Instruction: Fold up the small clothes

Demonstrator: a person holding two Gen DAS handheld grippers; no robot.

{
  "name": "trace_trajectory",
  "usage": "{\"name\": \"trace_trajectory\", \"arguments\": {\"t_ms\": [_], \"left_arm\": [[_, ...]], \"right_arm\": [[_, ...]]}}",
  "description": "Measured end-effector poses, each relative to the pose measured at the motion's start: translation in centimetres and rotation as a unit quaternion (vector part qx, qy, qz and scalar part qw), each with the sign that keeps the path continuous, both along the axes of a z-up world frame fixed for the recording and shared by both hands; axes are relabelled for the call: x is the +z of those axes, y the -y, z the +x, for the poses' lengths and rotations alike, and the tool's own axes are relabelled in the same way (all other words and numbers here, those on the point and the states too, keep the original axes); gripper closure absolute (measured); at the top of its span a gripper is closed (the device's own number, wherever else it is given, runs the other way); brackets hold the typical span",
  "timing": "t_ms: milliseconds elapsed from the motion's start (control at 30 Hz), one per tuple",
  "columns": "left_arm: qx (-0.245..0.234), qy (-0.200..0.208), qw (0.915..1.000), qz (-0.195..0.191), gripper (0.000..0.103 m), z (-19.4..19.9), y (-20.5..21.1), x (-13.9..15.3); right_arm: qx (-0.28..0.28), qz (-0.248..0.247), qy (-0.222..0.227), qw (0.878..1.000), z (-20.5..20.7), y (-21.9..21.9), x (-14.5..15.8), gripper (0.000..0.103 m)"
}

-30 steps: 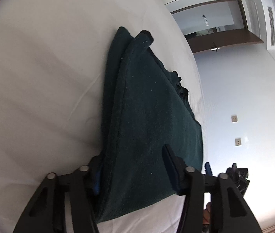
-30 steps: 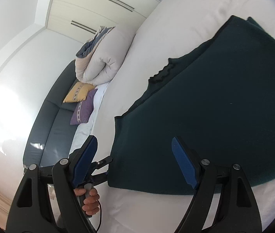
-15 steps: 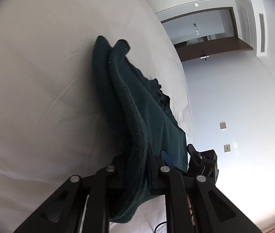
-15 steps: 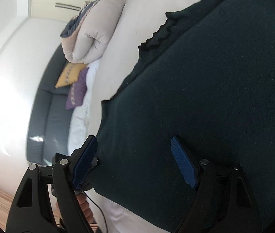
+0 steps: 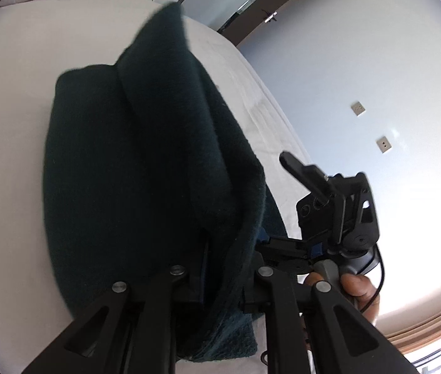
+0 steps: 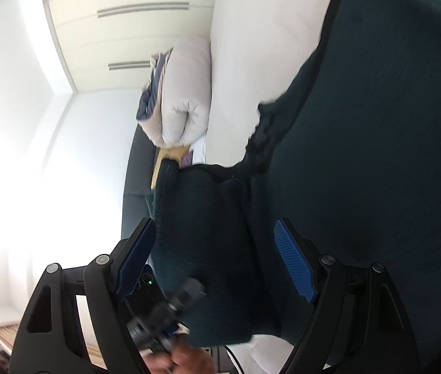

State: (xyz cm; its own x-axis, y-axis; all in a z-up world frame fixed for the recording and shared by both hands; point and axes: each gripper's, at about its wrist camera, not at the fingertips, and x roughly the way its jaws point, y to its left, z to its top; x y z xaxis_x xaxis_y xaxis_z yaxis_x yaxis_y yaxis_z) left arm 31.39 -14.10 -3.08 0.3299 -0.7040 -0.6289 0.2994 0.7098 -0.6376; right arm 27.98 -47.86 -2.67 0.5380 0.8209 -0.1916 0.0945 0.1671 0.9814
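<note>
Left gripper [image 5: 229,268]: jaws narrow, clamped on an edge of the dark green garment [image 5: 145,168]. Fabric runs up from between the fingers and stands lifted as a thick fold; a blue pad edge shows just beside the cloth on the right side of the fold. Garment's far tip is blurred, near the top centre of the left wrist view.

Garment lies on the white bed [image 5: 11,99], approx. centre of the mattress; its left part lies flat on the sheet, its right part is raised by the left gripper. Bare sheet shows to the left, at the far side and along the right edge.

Right gripper [image 6: 217,265]: jaws wide, blue pads apart. A bunched part of the garment [image 6: 376,155] sits between the pads in the right wrist view, but neither pad presses on it. Left pad is just beside the cloth edge; right pad sits over the flat dark fabric.

Right wrist view, bkgd: rolled white duvet [image 6: 186,99] on the far left of the bed; dark sofa [image 6: 139,168] beside it, w/ a yellow cushion [image 6: 170,154] partly hidden by the lifted cloth; cream wardrobe doors [image 6: 133,31] beyond.

Left wrist view, right side: the other gripper's body and a hand [image 5: 360,290] on its handle, cable trailing. Pale wall [image 5: 329,78] w/ two sockets behind.
</note>
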Motion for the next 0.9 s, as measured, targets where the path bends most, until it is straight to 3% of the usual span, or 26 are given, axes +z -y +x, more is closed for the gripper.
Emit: {"name": "trace_trajectory", "arguments": {"t_ms": [33,133,200,267,467,600,667,733,800,900], "left_arm": [[-0.009,-0.009,0.9999,0.000,0.086,0.1,1.3,-1.0],[-0.038,-0.019,0.9991,0.006,0.068,-0.5,3.4,-2.6],[-0.055,-0.008,0.9985,0.004,0.048,-1.3,3.6,-2.6],[-0.055,0.013,0.9984,0.009,0.041,-2.4,2.6,-1.8],[0.016,0.054,0.9984,-0.001,0.037,-4.1,-4.4,-0.2],[0.051,0.035,0.9979,0.022,0.034,-4.6,-7.2,-1.4],[0.053,0.040,0.9971,0.037,0.034,-5.2,-7.2,-1.5],[0.054,0.048,0.9955,0.062,0.034,-5.7,-6.8,-1.4],[0.053,0.050,0.9948,0.071,0.034,-6.0,-6.0,-1.2],[0.047,0.054,0.9941,0.082,0.034,-6.0,-5.6,-0.9]], "right_arm": [[-0.002,0.000,-0.007,1.000,0.2,0.8,-0.4,0.024],[0.004,0.028,-0.027,0.999,0.7,2.5,-2.2,0.024],[0.014,0.035,-0.026,0.999,0.9,2.8,-2.6,0.025],[0.022,0.020,-0.023,0.999,1.3,2.5,-2.4,0.025],[0.042,-0.061,-0.044,0.996,3.0,0.6,-1.1,0.024],[0.065,-0.138,-0.053,0.987,4.3,-1.2,0.0,0.025],[0.076,-0.178,-0.049,0.980,4.8,-2.5,0.6,0.032],[0.091,-0.221,-0.048,0.970,5.3,-3.9,0.9,0.060],[0.101,-0.255,-0.055,0.960,5.2,-4.8,0.3,0.080],[0.097,-0.281,-0.048,0.954,5.4,-5.3,0.0,0.086]]}}
